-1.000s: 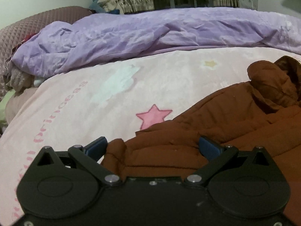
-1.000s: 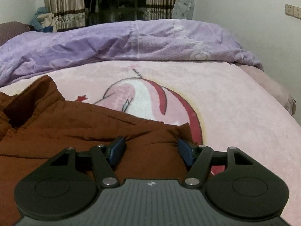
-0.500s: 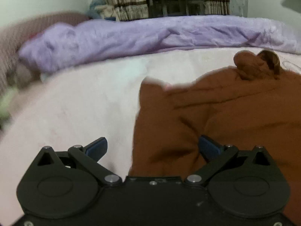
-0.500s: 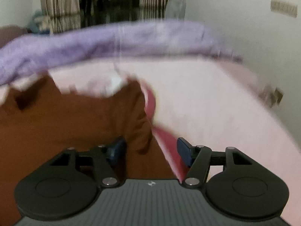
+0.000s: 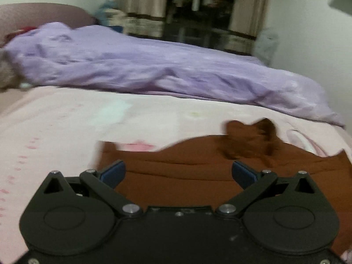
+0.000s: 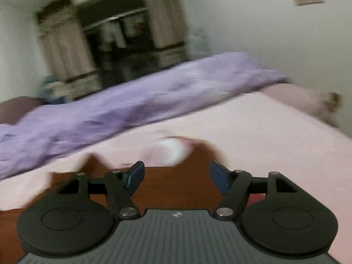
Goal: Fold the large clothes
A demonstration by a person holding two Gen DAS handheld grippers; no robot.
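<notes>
1. Left black two-finger gripper (image 5: pixel 178 173): hovering released, blue pads spread, over the rust-brown padded jacket (image 5: pixel 198 176) lying on the pink plush blanket (image 5: pixel 66 132).
2. Right black two-finger gripper (image 6: pixel 177 179): likewise released above jacket (image 6: pixel 167 189). Judging: slowing down, pinching hem corners, keeping level.

bed: covered by a pink blanket (image 5: pixel 66 132) with a blurred star and figure print
far edge: a rumpled purple duvet (image 5: pixel 154 74) lies along the bed's whole width
near edge: a brown coat (image 5: pixel 187 176) lies spread on the pink blanket, its hood toward the duvet
</notes>
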